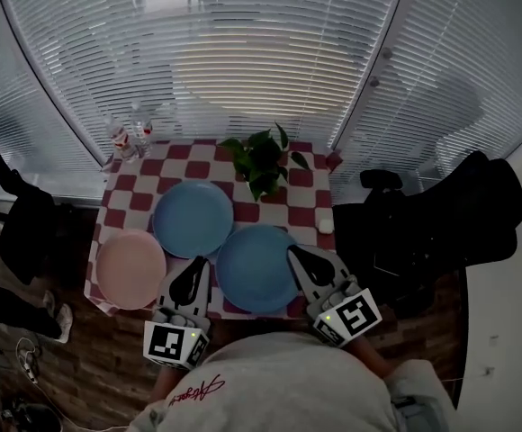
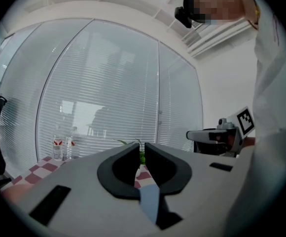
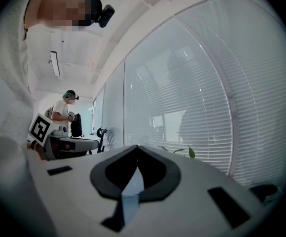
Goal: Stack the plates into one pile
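The jaws of the left gripper (image 2: 142, 147) are seen almost together, with only a thin slit between them and nothing held. The jaws of the right gripper (image 3: 136, 148) are closed tip to tip, also empty. On the checked bench (image 1: 313, 201) three plates are laid unstacked: a pink plate (image 1: 130, 268) at the left, a far blue plate (image 1: 193, 219) and a near blue plate (image 1: 259, 268) between the grippers, before a potted plant (image 1: 261, 160).

A leafy green potted plant (image 1: 263, 162) is standing just beside the farther round blue plate (image 1: 193, 218), blocking reach from the far side. Clear glass bottles (image 1: 128, 135) are crowding the red-and-white checked worktop's (image 1: 126, 207) far left corner. Its near side is lying open.
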Available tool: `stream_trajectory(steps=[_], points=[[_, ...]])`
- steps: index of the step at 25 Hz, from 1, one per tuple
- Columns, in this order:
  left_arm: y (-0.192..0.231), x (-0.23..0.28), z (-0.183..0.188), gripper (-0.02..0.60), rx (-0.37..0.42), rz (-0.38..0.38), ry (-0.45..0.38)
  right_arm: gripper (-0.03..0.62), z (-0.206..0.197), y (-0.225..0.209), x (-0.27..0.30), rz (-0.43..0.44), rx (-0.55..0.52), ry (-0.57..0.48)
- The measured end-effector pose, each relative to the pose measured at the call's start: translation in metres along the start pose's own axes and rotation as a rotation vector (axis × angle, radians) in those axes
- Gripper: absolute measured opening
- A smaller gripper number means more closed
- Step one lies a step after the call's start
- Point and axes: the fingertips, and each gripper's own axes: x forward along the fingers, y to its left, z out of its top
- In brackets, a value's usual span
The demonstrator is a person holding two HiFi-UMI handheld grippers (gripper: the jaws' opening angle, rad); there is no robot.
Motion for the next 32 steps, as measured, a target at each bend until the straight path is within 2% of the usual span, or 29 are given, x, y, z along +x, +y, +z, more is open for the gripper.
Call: stream_trajectory(steps=[15, 19, 22, 27, 32], points=[[0.003, 0.037, -0.005, 0.040, 0.008, 0.015, 0.020, 0.011, -0.008, -0.036, 0.021, 0.019, 0.012, 0.015], [0.009, 0.033, -0.017, 0.040, -0.015, 0.035, 0.094, 0.011, -0.012, -0.034, 0.024, 0.018, 0.016, 0.027], [0.012, 0.034, -0.021, 0.040, -0.014, 0.018, 0.085, 0.011, -0.014, -0.034, 0.029, 0.011, 0.019, 0.029], [0.011, 0.038, -0.025, 0.040, -0.013, -0.023, 0.119, 0.011, -0.016, -0.032, 0.032, 0.008, 0.022, 0.035], [0.007, 0.048, -0.028, 0.040, -0.055, -0.065, 0.080, 0.011, -0.027, -0.036, 0.035, 0.011, 0.030, 0.049]])
